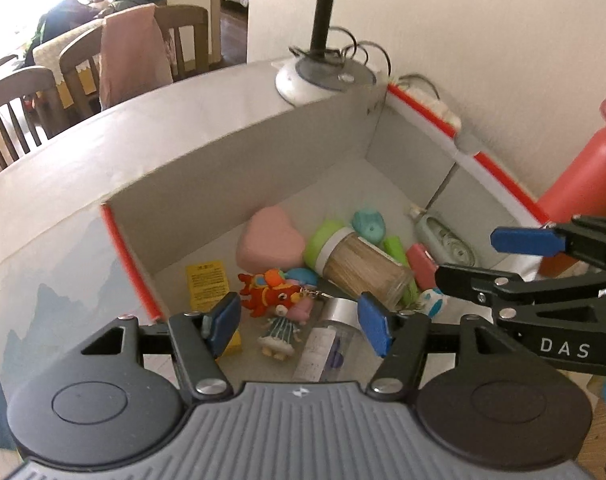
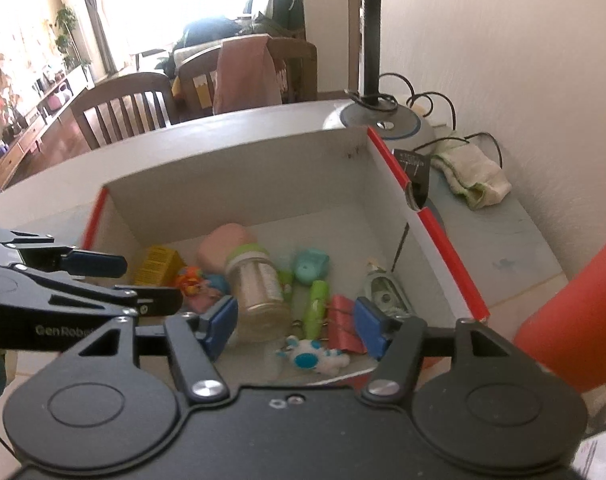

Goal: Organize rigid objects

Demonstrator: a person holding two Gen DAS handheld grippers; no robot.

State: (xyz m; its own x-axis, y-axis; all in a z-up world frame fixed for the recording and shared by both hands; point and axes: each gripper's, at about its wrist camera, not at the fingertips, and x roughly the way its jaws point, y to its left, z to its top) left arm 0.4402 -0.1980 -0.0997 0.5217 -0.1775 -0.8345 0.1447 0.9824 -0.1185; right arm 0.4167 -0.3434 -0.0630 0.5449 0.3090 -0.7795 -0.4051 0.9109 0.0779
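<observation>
While both hand-held grippers hover released and empty, left (image 1: 299, 328) and right (image 2: 295, 330), over the red-edged white cardboard box (image 1: 239, 168) on the grey surface (image 1: 63, 184), everything I can see is already inside. My worry: the toothpick jar (image 1: 363, 268), lying sideways, could roll and shove its neighbours. Count: one pink heart case (image 1: 269, 240), one pink binder clip (image 2: 345, 330), one yellow card (image 1: 207, 286).

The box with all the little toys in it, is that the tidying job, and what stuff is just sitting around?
Job: cardboard box, toothpick jar, pink heart case, red dragon toy, pink binder clip.
Just lying about: lamp base, folded cloth, red bottle, chairs.
</observation>
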